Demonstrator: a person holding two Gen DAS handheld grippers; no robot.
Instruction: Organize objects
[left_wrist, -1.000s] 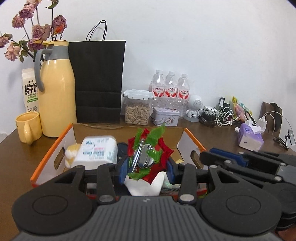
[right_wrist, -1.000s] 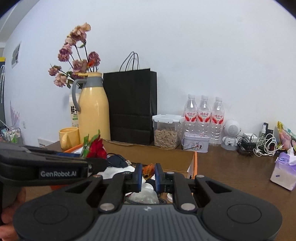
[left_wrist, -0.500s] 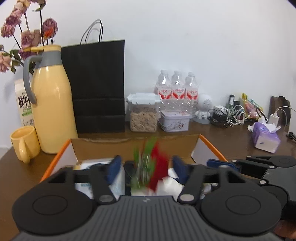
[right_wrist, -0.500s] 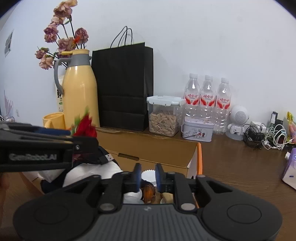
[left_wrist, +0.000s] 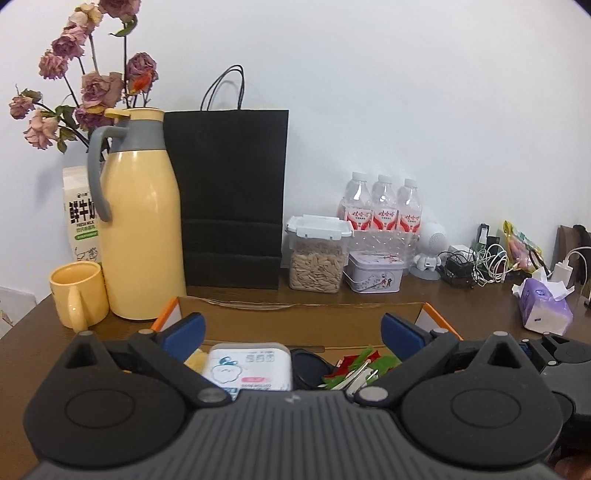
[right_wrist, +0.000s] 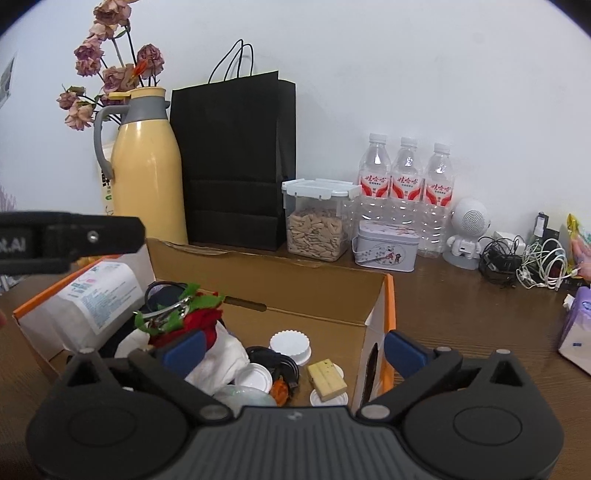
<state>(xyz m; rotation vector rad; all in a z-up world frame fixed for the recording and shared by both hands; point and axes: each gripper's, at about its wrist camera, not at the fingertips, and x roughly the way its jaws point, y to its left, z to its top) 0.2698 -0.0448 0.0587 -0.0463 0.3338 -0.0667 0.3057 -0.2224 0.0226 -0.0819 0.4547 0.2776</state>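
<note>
1. And it's gone – the red-and-green foil-wrapped bundle with a metal clip (right_wrist: 181, 317) that the left gripper (left_wrist: 291, 330) was pinching a second ago now lies in the open brown cardboard box with orange edges (right_wrist: 303, 291), and the left jaws have swung wide apart with nothing between them
2. The right gripper (right_wrist: 293, 349) has opened up too; its jaws were pressed close together a moment back and are now spread wide, hanging over the right half of the box
3. The bundle rests on crumpled white tissue (right_wrist: 225, 354), just beside the white wet-wipes pack with blue print (right_wrist: 99, 295) that fills the box's left side
4. From the left wrist, that bundle (left_wrist: 356, 367) peeks out low between the jaws, next to the wipes pack (left_wrist: 249, 365)
5. On the box floor to the right: a white ridged cap (right_wrist: 290, 341), a black coiled cable (right_wrist: 275, 363) and a small pale wooden block (right_wrist: 327, 378)
6. Behind the box on the brown wooden worktop (right_wrist: 472, 306) stand a tall yellow thermos jug with a grey handle (left_wrist: 138, 218), a yellow mug (left_wrist: 77, 295) and a black paper bag (left_wrist: 231, 199)
</note>
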